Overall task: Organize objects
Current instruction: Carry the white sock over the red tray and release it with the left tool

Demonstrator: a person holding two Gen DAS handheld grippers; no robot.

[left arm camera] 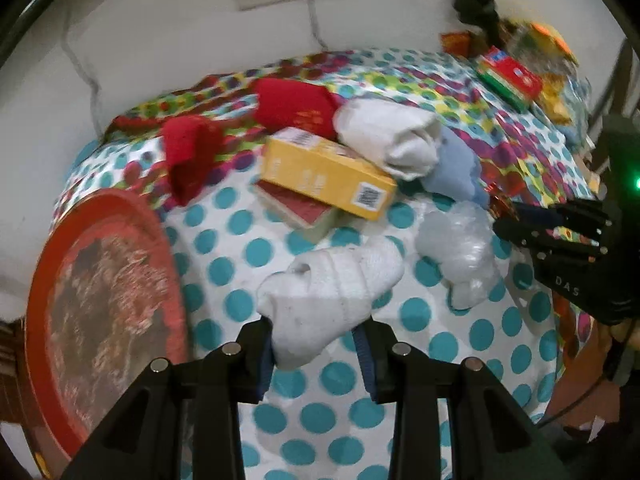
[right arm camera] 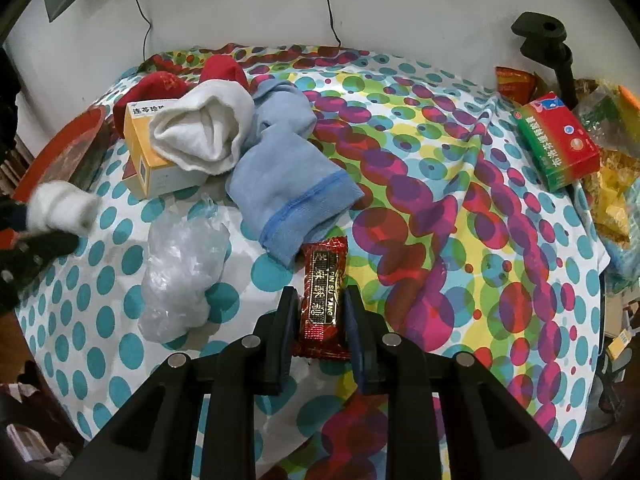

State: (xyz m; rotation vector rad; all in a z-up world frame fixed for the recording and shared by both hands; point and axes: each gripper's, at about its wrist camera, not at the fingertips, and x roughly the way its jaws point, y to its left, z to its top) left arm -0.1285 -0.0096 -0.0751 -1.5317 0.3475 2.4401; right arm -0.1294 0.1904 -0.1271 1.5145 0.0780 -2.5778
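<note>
My left gripper [left arm camera: 316,332] is shut on a rolled white sock [left arm camera: 332,280], held a little above the dotted tablecloth [left arm camera: 328,412]. The same sock [right arm camera: 60,204] shows at the left edge of the right wrist view. My right gripper [right arm camera: 320,296] is shut on a red candy packet with gold lettering [right arm camera: 322,292], low over the cloth. Behind lie a yellow box [left arm camera: 324,172], a second white sock [left arm camera: 388,136], a light blue sock [right arm camera: 288,184] and two red socks [left arm camera: 192,152]. The right gripper [left arm camera: 512,220] reaches in from the right of the left wrist view.
A round red tray [left arm camera: 100,308] sits at the table's left edge. Crumpled clear plastic [right arm camera: 180,276] lies mid-table. A green and red box [right arm camera: 560,140] and snack bags crowd the far right corner beside a black clamp stand [right arm camera: 548,44]. A wall with sockets is behind.
</note>
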